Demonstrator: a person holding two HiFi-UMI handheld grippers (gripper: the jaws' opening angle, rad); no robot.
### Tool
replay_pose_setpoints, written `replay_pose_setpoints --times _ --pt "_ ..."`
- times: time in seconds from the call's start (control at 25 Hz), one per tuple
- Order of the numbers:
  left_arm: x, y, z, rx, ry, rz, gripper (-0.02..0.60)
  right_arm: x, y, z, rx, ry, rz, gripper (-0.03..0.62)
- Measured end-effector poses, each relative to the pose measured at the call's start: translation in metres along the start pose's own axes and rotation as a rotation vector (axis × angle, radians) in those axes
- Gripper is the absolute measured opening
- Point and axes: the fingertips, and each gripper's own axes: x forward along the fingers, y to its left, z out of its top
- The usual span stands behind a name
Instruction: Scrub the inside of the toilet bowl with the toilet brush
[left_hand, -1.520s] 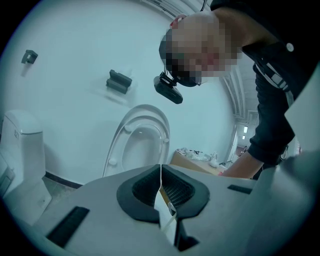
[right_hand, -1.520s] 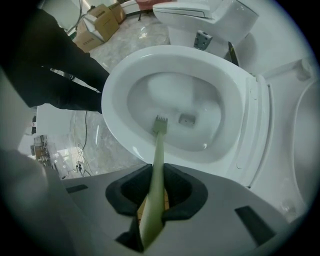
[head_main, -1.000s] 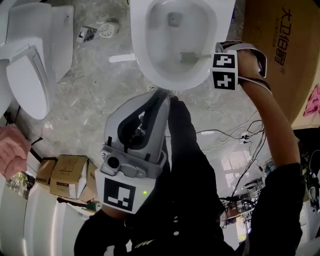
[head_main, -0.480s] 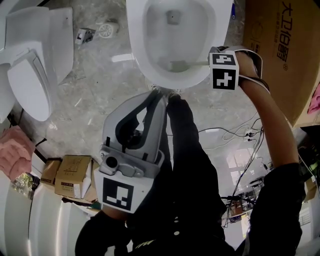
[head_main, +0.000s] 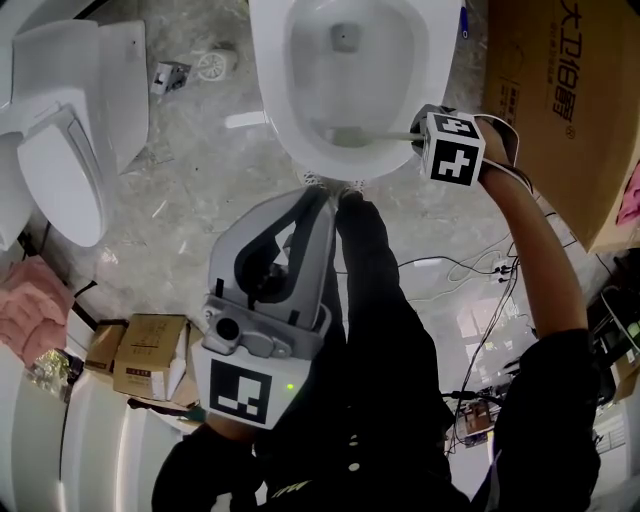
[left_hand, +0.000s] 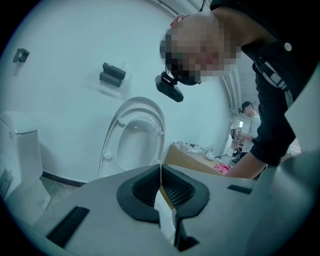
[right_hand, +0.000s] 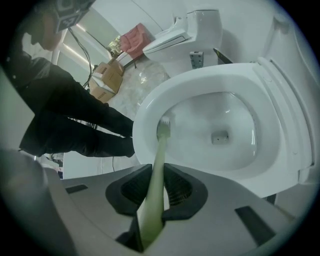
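One short sweep—the toilet brush (head_main: 375, 133), clamped by its handle in the right gripper (head_main: 420, 135), now has its head further left along the near wall of the toilet bowl (head_main: 268, 70), so scrubbing seems well under way. The left gripper (left_hand: 161, 175) idles—jaws closed on nothing.

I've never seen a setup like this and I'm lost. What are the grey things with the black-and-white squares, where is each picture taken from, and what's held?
There is no robot: a person holds a grey two-jaw gripper in each hand, and the marker cubes belong to them. One picture looks down from a camera on the person's head; the other two come from cameras on the grippers. The right gripper is clamped on the handle of a pale green toilet brush, whose bristled head is inside the white ceramic toilet bowl. The left gripper is shut and empty. A second white toilet stands on the grey marbled floor.
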Motion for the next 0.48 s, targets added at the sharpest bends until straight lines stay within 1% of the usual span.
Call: replay_pose_setpoints --times 0.48 --pt "-0.001 0.0 -0.001 -0.007 0.003 -0.003 0.031 0.018 0.013 0.01 0.286 -0.193 0.003 0.087"
